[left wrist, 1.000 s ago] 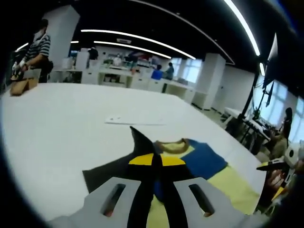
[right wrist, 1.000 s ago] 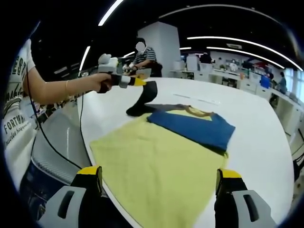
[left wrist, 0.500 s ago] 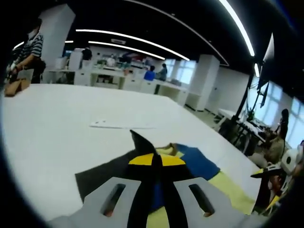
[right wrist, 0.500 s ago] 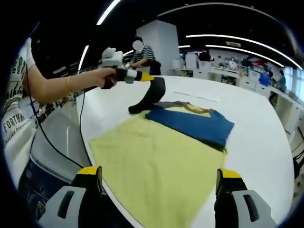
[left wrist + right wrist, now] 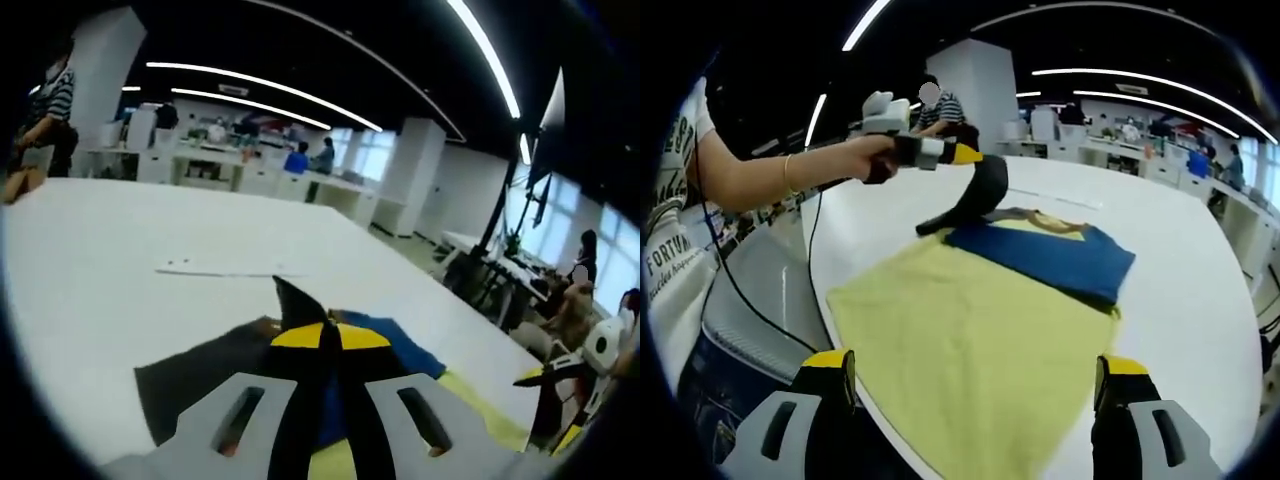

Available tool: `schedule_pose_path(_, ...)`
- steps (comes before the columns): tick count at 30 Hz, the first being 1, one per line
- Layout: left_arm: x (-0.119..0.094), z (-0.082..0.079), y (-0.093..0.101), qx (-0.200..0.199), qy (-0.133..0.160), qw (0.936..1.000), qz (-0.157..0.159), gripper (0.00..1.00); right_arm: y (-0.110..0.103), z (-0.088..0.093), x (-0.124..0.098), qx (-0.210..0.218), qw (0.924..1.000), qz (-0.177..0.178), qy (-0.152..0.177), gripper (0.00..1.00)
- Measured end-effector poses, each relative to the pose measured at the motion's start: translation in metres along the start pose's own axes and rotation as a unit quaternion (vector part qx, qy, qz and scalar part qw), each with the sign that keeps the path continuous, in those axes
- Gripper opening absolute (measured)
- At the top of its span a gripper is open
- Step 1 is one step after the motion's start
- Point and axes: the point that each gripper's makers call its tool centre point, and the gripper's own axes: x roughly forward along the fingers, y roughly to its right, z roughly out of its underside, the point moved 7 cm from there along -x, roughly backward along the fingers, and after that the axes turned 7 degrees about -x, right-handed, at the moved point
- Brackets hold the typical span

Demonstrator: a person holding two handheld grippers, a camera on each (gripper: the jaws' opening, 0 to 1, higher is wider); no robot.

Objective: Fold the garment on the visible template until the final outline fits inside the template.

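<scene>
Left tongs (image 5: 965,155) of mine are clamped on the dark sleeve (image 5: 980,195), jaws pressed together with the cloth pinched between the yellow tips; in the left gripper view the same tongs (image 5: 322,335) show the sleeve (image 5: 215,375) draping away below them. Compared with a second ago, I have carried that sleeve higher and further over the shirt (image 5: 970,350), so it now arcs up off the table (image 5: 1180,260) instead of lying close to it, and in the left gripper view less of the shirt's blue (image 5: 395,345) shows. My right tongs (image 5: 970,375) hang open near the table's near edge, jaws wide apart and holding nothing, same as before. The shirt lies flat by that near edge, its long axis running from the yellow hem closest to my right tongs away to the collar (image 5: 1055,228) toward the table's middle; the blue panel (image 5: 1045,262) is folded across the upper body. A white strip (image 5: 225,268) lies beyond the shirt on the table.
</scene>
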Motion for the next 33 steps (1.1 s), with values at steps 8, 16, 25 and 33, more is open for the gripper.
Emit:
schedule_pose_path(8,0.017,0.009,0.01,0.023,-0.026,0.9994,0.005,0.0,0.002,0.004,0.001,0.007,1.0,-0.001,-0.005,0.99)
schedule_pose_path(16,0.034,0.01,0.024,0.034,-0.03,0.999,0.006,0.0,0.003,0.008,0.005,0.014,0.9999,-0.001,-0.008,0.99)
schedule_pose_path(25,0.048,0.016,0.042,0.047,-0.041,0.9978,0.023,0.0,0.003,0.008,0.007,0.014,0.9999,-0.005,-0.006,0.99)
schedule_pose_path(33,0.058,0.025,0.054,0.067,-0.06,0.9951,0.04,0.0,0.003,0.013,0.008,0.026,0.9997,-0.003,-0.003,0.99)
